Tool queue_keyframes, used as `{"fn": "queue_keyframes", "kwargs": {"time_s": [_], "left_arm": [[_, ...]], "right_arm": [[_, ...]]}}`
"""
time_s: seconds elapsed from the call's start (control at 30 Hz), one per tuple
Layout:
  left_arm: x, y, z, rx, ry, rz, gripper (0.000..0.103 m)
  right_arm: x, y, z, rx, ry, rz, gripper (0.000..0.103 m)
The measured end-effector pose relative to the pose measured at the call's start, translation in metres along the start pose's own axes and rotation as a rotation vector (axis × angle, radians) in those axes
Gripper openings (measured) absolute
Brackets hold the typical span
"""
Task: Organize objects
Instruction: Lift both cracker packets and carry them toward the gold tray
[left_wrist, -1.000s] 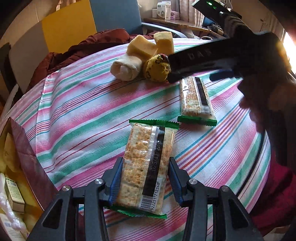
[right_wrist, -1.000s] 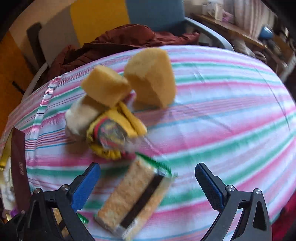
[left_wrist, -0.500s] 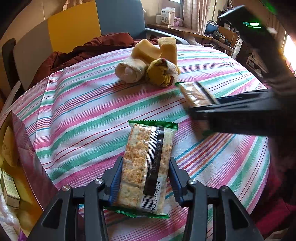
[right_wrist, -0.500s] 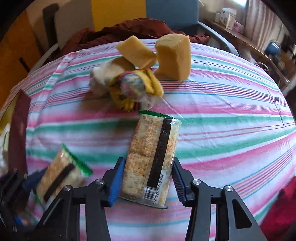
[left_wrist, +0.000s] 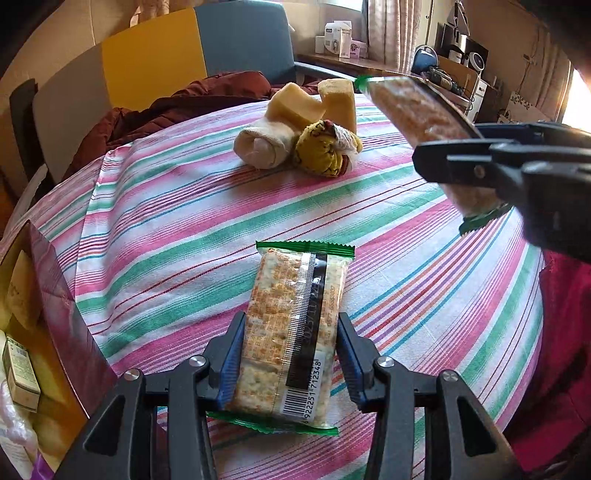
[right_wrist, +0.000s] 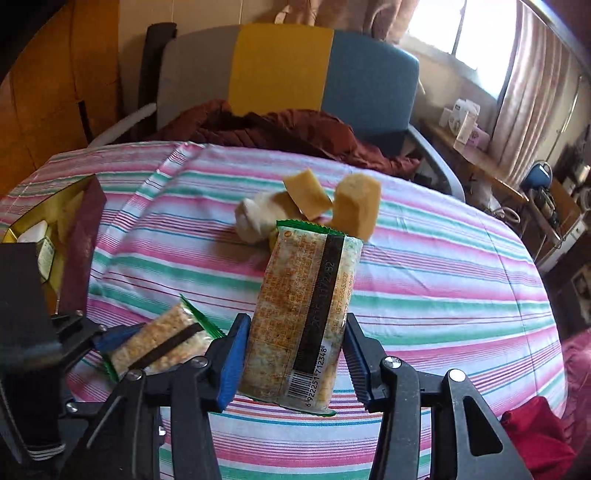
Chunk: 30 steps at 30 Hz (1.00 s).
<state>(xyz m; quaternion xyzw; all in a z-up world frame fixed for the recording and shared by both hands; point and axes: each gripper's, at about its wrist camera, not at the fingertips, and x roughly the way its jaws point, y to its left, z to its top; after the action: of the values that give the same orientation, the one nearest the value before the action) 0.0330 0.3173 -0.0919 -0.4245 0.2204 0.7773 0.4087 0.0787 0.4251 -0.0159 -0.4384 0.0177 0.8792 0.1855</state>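
My left gripper (left_wrist: 290, 356) is shut on a cracker packet (left_wrist: 295, 325) with green ends, lying low over the striped tablecloth (left_wrist: 166, 229). My right gripper (right_wrist: 293, 363) is shut on a second cracker packet (right_wrist: 306, 314) and holds it lifted and tilted above the table. That raised packet (left_wrist: 424, 114) and the right gripper also show at the right of the left wrist view. The left gripper with its packet (right_wrist: 159, 347) shows at the lower left of the right wrist view.
Two yellow sponges (left_wrist: 314, 103), a rolled white sock (left_wrist: 262, 144) and a yellow rolled sock (left_wrist: 325, 151) lie at the table's far side. An open box (left_wrist: 48, 302) with small items stands at the left edge. A chair with a dark red jacket (right_wrist: 280, 129) is behind the table.
My right gripper has lifted its cracker packet off the table and tilted it up. My left gripper stays shut on its packet, almost in place.
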Motion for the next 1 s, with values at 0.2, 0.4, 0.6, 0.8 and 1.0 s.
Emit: {"fn": "queue_keyframes", "kwargs": {"time_s": [0.2,0.4,0.6,0.8,1.0], "left_arm": [[-0.003,-0.001,-0.001,-0.001,-0.008,0.013,0.046],[-0.005,-0.001,-0.002,0.005,-0.01,0.025,0.046],[-0.006,-0.004,-0.003,0.013,-0.008,0.035,0.046],[-0.015,-0.006,-0.006,0.025,-0.021,0.038,0.046],[-0.038,-0.005,-0.011,0.035,-0.063,0.042,0.045]], "right_arm": [[-0.016,0.008,0.002,-0.023,-0.044,-0.004,0.05],[-0.023,0.009,0.002,-0.027,-0.06,-0.002,0.05],[-0.026,0.01,0.003,-0.032,-0.073,-0.003,0.05],[-0.033,0.011,0.005,-0.033,-0.093,-0.002,0.05],[-0.045,0.014,0.008,-0.036,-0.124,0.001,0.05]]}}
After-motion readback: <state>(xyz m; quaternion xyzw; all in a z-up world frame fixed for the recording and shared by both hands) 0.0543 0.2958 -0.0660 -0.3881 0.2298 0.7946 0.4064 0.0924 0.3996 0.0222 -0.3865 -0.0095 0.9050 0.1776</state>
